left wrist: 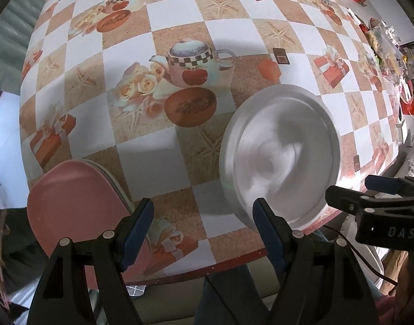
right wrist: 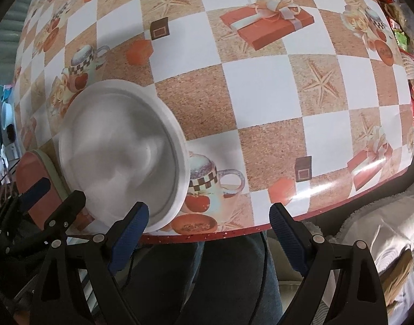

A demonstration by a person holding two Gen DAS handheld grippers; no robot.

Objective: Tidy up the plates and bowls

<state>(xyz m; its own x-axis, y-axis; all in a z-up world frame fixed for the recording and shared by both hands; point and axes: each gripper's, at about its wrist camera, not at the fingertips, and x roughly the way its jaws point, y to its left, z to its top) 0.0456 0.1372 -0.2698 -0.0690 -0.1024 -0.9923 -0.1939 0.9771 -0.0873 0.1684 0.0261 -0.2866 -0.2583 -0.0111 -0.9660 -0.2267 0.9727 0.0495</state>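
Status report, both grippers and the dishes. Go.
Left gripper open, empty. Right gripper open, empty. White bowl blurred, near table edge; pink plate to its left, on another plate. Nothing between the grippers and the dishes.

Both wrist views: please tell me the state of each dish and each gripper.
white bowl: blurred, on the table near its edge, not held.
pink plate: on top of another plate, overhanging the table edge.
left gripper: open, holding nothing.
right gripper: open, holding nothing.
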